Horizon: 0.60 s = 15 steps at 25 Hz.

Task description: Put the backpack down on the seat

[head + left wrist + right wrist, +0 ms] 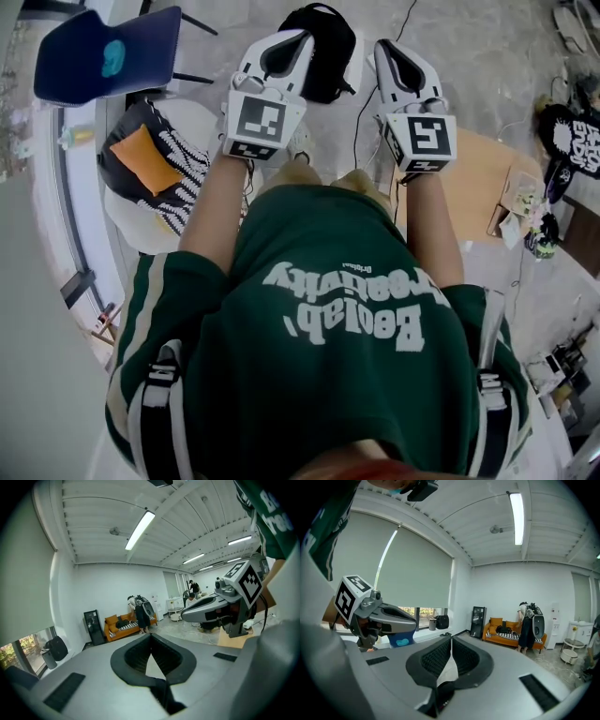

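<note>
A black backpack (323,47) sits on the floor ahead of me, between and just beyond the two grippers. My left gripper (298,39) is shut and empty, its tip at the backpack's left edge. The right gripper (384,49) is shut too, just right of the backpack, and holds nothing. In the left gripper view the jaws (151,641) meet with nothing between them, and the right gripper (211,609) shows alongside. The right gripper view shows closed jaws (451,648) as well. A white round seat (131,225) bearing a black, white and orange cushion (155,164) stands at the left.
A dark blue chair (103,52) stands at the far left. A wooden board (478,178) with small items lies at the right, and cables run over the floor. Across the room a person (529,625) stands by an orange sofa (506,632).
</note>
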### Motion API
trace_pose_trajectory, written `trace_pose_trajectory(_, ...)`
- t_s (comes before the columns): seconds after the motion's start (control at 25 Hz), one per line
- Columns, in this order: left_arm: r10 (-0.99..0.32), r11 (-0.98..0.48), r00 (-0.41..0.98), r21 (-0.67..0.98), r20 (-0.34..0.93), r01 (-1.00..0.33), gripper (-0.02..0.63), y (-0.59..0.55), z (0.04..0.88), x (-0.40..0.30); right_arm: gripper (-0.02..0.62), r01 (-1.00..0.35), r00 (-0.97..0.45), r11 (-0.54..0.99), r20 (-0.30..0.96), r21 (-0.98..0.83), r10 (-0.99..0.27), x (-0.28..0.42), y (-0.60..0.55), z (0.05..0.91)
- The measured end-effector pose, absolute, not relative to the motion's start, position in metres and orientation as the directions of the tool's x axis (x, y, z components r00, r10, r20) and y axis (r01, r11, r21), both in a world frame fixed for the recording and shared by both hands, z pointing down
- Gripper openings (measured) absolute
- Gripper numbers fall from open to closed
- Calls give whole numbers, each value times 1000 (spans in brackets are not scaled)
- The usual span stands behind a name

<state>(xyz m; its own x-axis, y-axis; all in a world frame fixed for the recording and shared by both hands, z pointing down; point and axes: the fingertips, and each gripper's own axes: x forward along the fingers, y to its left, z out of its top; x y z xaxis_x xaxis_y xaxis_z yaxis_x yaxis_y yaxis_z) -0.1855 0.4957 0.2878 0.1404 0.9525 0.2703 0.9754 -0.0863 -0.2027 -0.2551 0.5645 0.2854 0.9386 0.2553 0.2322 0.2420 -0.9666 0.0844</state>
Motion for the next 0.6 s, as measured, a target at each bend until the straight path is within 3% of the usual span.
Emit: trace_pose_trajectory(0.6,963,-79,125,-194,239,978,18,562,289,-77,35,265,928,-960,248,87,279,-154,617,296)
